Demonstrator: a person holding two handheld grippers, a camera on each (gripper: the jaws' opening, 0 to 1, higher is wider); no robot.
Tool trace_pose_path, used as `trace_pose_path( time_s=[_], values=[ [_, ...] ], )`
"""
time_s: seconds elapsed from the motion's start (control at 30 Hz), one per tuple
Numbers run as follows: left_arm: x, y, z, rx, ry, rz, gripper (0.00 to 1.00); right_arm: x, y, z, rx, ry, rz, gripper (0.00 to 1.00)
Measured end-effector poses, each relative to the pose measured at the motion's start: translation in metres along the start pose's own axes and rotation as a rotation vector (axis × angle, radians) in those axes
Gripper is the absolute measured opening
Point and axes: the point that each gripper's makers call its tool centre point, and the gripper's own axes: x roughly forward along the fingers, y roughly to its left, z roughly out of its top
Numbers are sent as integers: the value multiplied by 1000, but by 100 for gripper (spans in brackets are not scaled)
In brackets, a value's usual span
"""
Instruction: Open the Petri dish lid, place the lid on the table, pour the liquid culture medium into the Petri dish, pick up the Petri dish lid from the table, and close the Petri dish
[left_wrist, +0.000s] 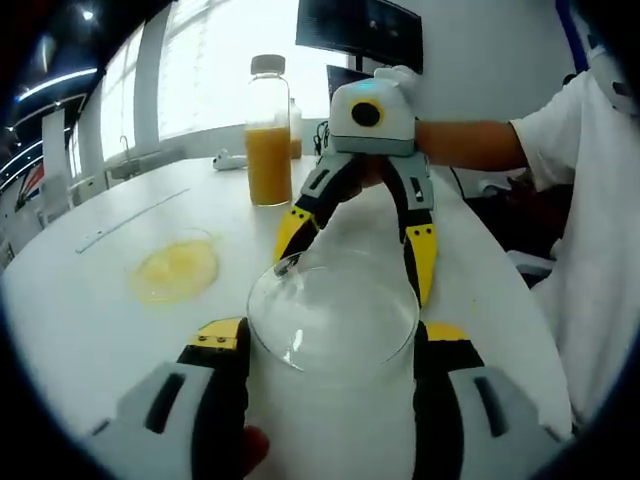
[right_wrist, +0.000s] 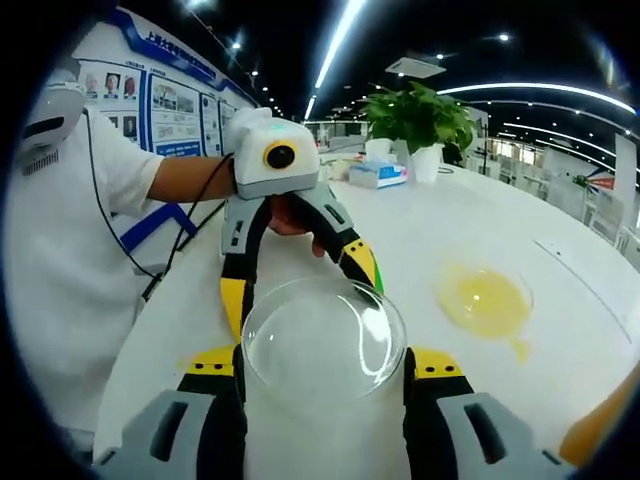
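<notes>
A clear, empty round Petri dish (left_wrist: 330, 320) (right_wrist: 322, 340) is held over the white table (left_wrist: 120, 310), and I cannot tell its lid from its base. In the left gripper view, my left gripper (left_wrist: 332, 340) rises from the bottom, shut on the dish's sides. My right gripper (left_wrist: 355, 250) faces it and clasps the far rim with its yellow fingertips (left_wrist: 290, 232). In the right gripper view, my right gripper (right_wrist: 325, 365) is shut on the dish and my left gripper (right_wrist: 298, 282) reaches in opposite. A glass bottle of orange liquid (left_wrist: 268, 130) stands behind.
A shallow dish or pool of yellow liquid (left_wrist: 177, 268) (right_wrist: 485, 300) lies on the table beside the grippers. A person in a white shirt (left_wrist: 590, 200) (right_wrist: 60, 220) stands at the table edge. A potted plant (right_wrist: 420, 115) and a tissue box (right_wrist: 377, 175) stand far back.
</notes>
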Motion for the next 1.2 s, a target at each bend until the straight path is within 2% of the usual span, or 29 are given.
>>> trace_pose_path(
  time_s=[0.43, 0.73, 1.2],
  values=[
    [0, 0, 0, 0, -1, 2, 57, 2, 1, -1, -10, 3, 10, 59],
    [1, -2, 1, 10, -15, 0, 57, 0, 3, -2, -10, 60, -1, 59],
    [-3, 11, 11, 46, -6, 31, 57, -5, -7, 15, -95, 99, -39, 59]
  ],
)
